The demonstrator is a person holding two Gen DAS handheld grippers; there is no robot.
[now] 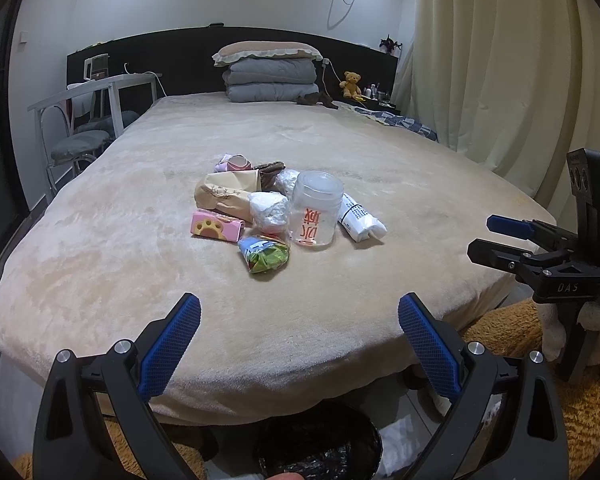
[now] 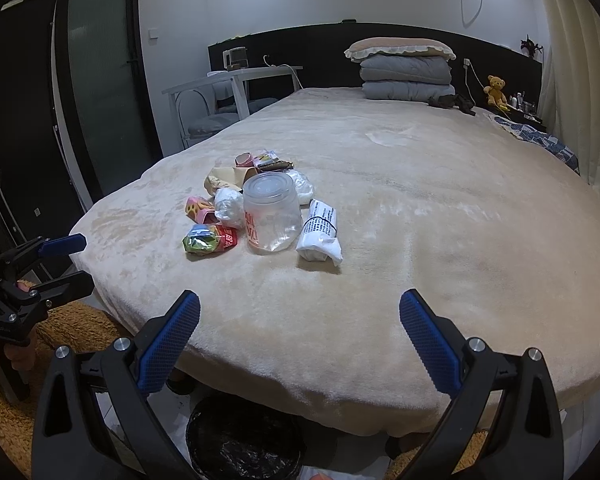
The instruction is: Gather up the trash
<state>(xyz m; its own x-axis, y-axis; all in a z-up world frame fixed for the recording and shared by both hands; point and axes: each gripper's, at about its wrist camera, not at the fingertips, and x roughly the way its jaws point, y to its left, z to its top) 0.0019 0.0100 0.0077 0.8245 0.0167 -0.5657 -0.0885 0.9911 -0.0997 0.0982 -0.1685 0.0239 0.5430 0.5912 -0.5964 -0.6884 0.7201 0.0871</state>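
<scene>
A pile of trash lies on the beige bed (image 1: 140,264): a clear plastic jar (image 1: 315,210) with red lettering, a white rolled packet (image 1: 360,218), a crumpled white bag (image 1: 269,210), a green snack wrapper (image 1: 265,255), a pink paw-print box (image 1: 216,227) and a tan paper bag (image 1: 226,194). The jar (image 2: 271,214), white packet (image 2: 320,232) and green wrapper (image 2: 204,240) also show in the right wrist view. My left gripper (image 1: 300,320) is open and empty at the bed's foot. My right gripper (image 2: 300,320) is open and empty, and is also seen in the left wrist view (image 1: 480,236). A black-lined trash bin (image 1: 318,446) stands on the floor below.
Folded grey quilts with a pillow (image 1: 270,76) sit at the headboard. A teddy bear (image 1: 352,84) sits on the nightstand. A white desk with chairs (image 1: 92,116) stands on the left, curtains (image 1: 500,60) on the right. A brown shaggy rug (image 1: 508,328) covers the floor.
</scene>
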